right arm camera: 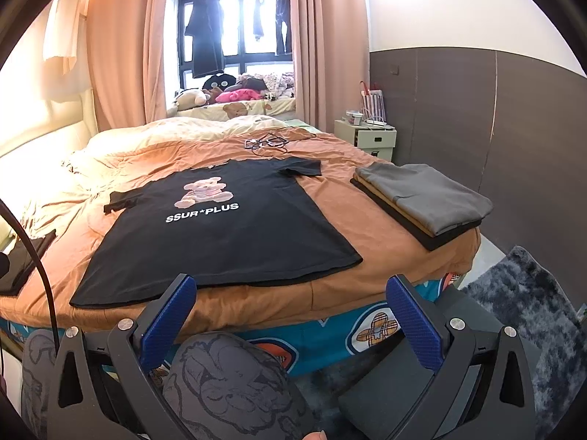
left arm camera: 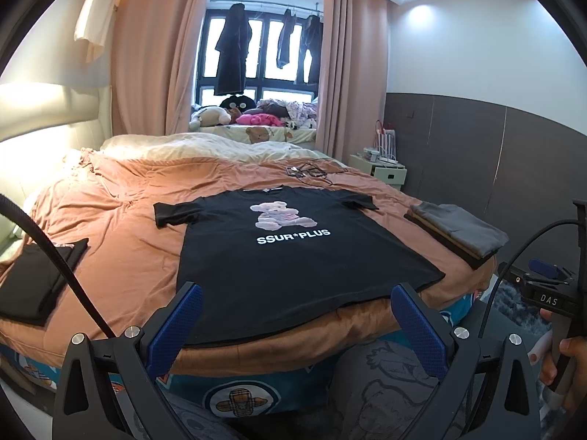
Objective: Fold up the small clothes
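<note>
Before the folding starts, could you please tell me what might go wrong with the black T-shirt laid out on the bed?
1. The black T-shirt has its hem close to the bed's near edge, so a tug toward us may slide it off.
2. The tangled cables lie just beyond its collar and could snag.
3. The folded stack sits near the right sleeve, so a wide fold could disturb it.

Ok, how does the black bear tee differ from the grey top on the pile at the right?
The black bear tee lies spread flat, sleeves out; the grey top is folded into a rectangle. The tee rests straight on the orange bedcover; the grey top sits on other folded clothes. The tee shows a bear print and white lettering; the grey top looks plain. Both lie on the bed, and neither claw touches them.
</note>
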